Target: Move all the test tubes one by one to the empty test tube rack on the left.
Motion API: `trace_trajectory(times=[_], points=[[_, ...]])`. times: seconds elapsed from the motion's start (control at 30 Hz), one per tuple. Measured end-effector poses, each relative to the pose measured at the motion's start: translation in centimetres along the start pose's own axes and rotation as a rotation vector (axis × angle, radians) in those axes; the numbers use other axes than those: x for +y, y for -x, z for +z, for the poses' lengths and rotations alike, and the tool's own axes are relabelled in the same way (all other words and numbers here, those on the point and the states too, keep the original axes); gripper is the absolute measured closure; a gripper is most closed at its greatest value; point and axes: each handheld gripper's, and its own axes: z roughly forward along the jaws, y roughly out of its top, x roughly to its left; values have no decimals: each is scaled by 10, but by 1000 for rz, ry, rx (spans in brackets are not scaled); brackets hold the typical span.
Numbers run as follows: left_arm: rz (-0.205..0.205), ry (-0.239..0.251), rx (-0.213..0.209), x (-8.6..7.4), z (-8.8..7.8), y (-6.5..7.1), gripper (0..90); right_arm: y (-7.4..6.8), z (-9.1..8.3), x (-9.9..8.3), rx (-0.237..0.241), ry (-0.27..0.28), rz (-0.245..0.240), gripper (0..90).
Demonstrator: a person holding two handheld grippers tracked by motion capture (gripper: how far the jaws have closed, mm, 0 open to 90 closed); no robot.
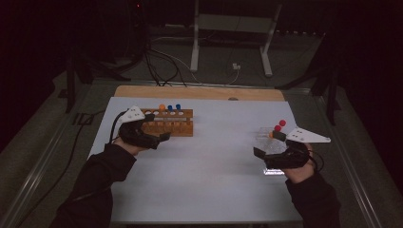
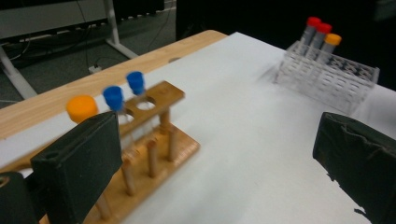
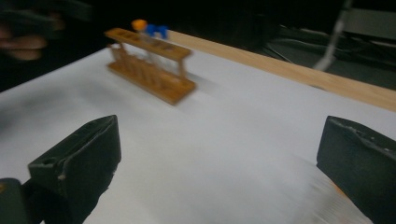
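Rack [image 1: 167, 122] just beside left tongs [image 1: 164, 137], untouched.

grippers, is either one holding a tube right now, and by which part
Nothing is held. The left gripper and the right gripper both stand open with only bare table between their fingers.
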Motion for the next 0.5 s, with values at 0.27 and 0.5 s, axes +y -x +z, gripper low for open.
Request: trace_trajectory(times=[0.27, 0.5], points=[[-1, 20, -39, -22, -10, 25, 22, 29, -6, -19, -142, -67, 49, 86], [10, 20, -44, -30, -11, 33, 22, 45, 6, -37, -231, -133, 77, 349]])
